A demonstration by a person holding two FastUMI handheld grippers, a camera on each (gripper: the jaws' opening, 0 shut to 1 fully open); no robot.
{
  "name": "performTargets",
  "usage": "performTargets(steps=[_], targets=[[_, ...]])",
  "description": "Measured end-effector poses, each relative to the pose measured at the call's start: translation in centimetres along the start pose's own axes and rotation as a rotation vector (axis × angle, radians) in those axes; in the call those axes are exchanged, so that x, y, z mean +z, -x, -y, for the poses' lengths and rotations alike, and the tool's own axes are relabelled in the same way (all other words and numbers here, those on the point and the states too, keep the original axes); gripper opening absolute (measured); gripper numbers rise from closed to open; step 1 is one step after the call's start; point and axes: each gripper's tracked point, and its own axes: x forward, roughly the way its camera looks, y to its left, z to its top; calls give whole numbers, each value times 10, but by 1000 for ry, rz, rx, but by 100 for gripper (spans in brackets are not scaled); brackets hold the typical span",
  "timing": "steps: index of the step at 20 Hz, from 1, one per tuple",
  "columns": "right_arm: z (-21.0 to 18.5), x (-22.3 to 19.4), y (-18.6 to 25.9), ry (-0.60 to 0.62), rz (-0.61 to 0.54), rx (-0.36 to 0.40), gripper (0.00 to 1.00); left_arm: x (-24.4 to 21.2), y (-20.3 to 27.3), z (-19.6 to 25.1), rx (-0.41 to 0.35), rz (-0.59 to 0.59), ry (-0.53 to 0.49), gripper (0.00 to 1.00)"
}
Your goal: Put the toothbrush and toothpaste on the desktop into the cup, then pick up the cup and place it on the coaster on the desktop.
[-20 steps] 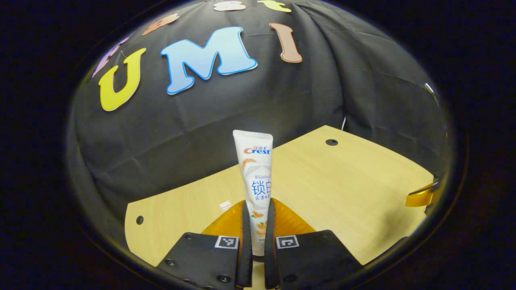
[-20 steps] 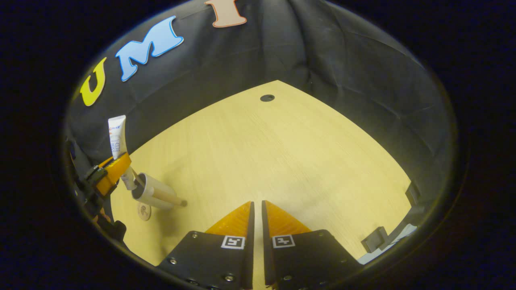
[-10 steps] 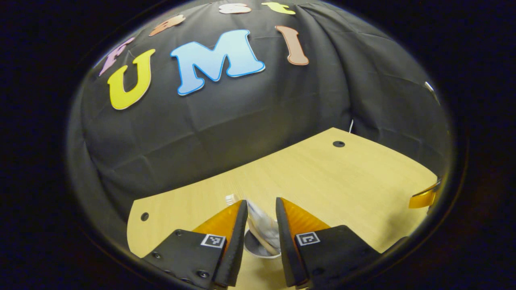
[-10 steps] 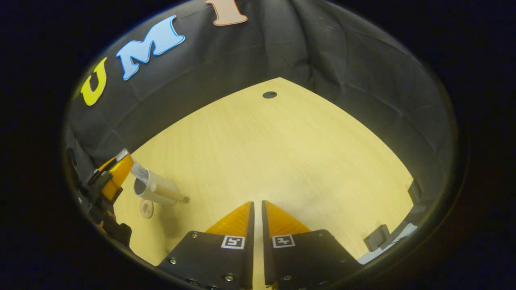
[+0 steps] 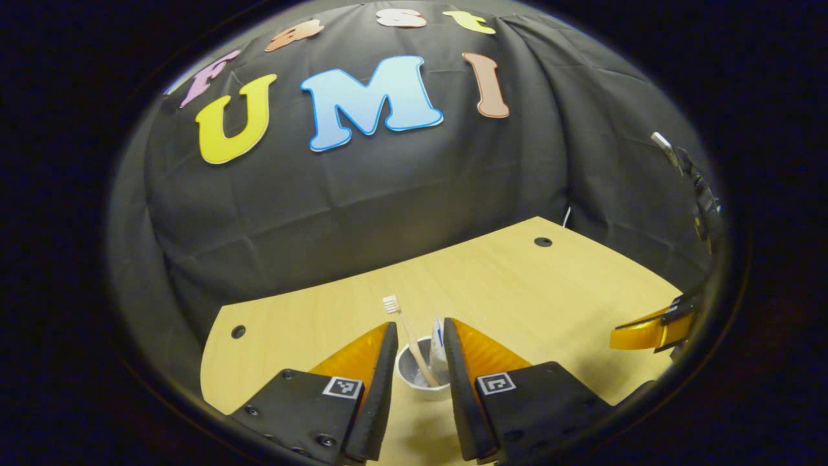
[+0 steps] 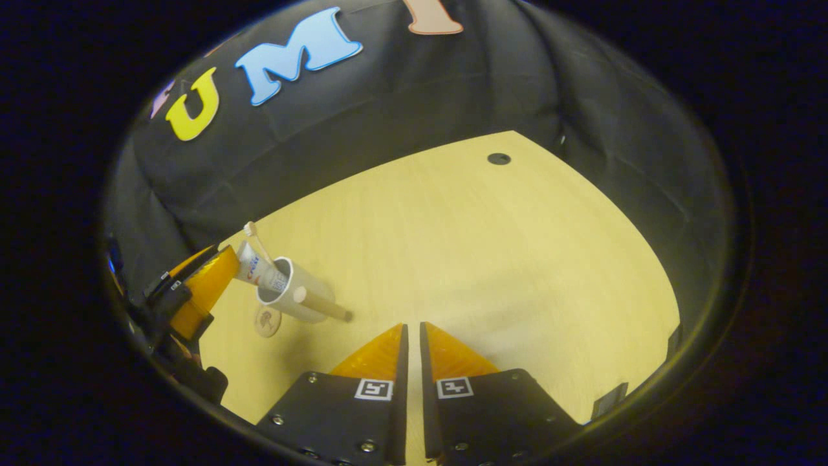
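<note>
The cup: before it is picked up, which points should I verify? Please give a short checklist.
1. Toothbrush inside cup: ok.
2. Toothpaste inside cup: ok.
3. Left gripper open, a finger on each side of the cup: ok.
4. Coaster bare, beside the cup: ok.
5. Right gripper shut, apart from the cup: ok.
6. Fingers low enough on the cup wall: cannot tell.

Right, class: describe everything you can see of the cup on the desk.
The cup is a plain pale cylinder, matte, maybe plastic or ceramic, with a stick-like wooden handle jutting from its side. It stands upright and open-topped on the light wooden desk, beside the round coaster, not on it. A toothbrush and a toothpaste tube lean inside. The left tool hangs open above its rim.
</note>
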Motion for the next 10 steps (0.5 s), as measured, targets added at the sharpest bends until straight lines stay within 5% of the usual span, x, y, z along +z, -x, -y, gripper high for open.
performTargets(steps=[4, 5, 10], targets=[[-29, 6, -9, 78, -46, 84, 11, -8, 29, -25, 52, -13, 43, 50], [-33, 8, -13, 103, -55, 89, 22, -14, 36, -33, 71, -20, 56, 50], [-61, 13, -26, 303, -108, 152, 28, -40, 72, -77, 173, -66, 131, 50]])
